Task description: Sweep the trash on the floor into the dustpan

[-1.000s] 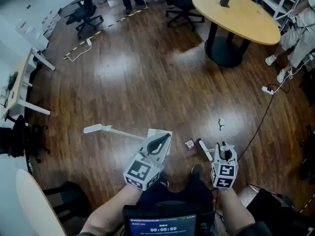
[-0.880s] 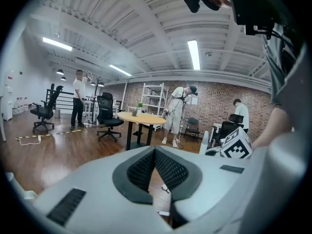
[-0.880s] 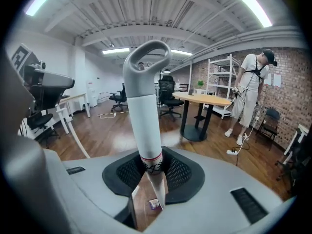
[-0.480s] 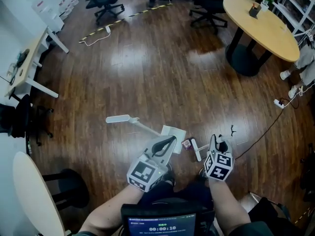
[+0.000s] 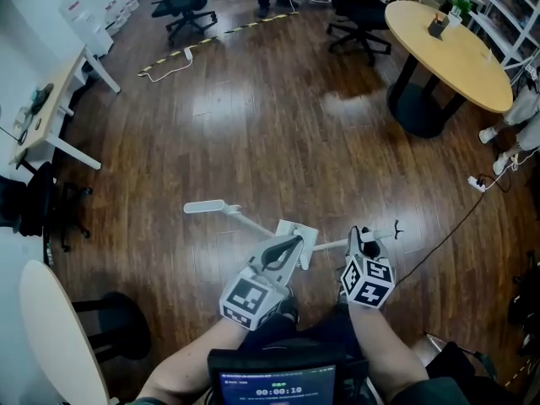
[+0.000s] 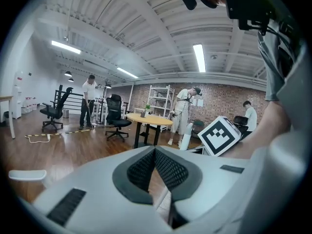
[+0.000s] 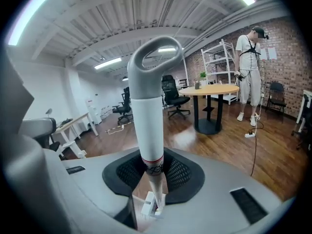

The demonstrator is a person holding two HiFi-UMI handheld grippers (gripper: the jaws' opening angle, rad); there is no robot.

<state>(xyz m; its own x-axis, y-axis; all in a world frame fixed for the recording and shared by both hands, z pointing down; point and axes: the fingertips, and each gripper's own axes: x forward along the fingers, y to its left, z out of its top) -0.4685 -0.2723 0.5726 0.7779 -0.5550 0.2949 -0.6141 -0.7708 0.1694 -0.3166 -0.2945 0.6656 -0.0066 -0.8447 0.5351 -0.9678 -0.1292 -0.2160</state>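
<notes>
A white dustpan (image 5: pixel 297 229) lies on the wood floor, its long handle (image 5: pixel 221 210) reaching left. My left gripper (image 5: pixel 283 250) sits over the pan's near edge, jaws closed on a thin white edge of it (image 6: pixel 155 165). To the right, my right gripper (image 5: pixel 363 241) is shut on the white broom handle (image 7: pixel 148 121), whose loop end rises past the jaws. The brush head (image 7: pixel 151 206) shows below them. A thin white bar of the broom (image 5: pixel 333 243) reaches to the pan's right side. No trash piece shows on the floor in the head view.
A small black object (image 5: pixel 396 224) lies just right of the broom. A cable and power strip (image 5: pixel 479 182) run at the right. A round yellow table (image 5: pixel 447 32), office chairs (image 5: pixel 359 7), a desk (image 5: pixel 51 108) and a black stool (image 5: pixel 118 327) ring the area.
The broom has swept left up to the dustpan. The small trash piece that lay between brush and pan is out of sight. The left gripper has stayed on the pan.
</notes>
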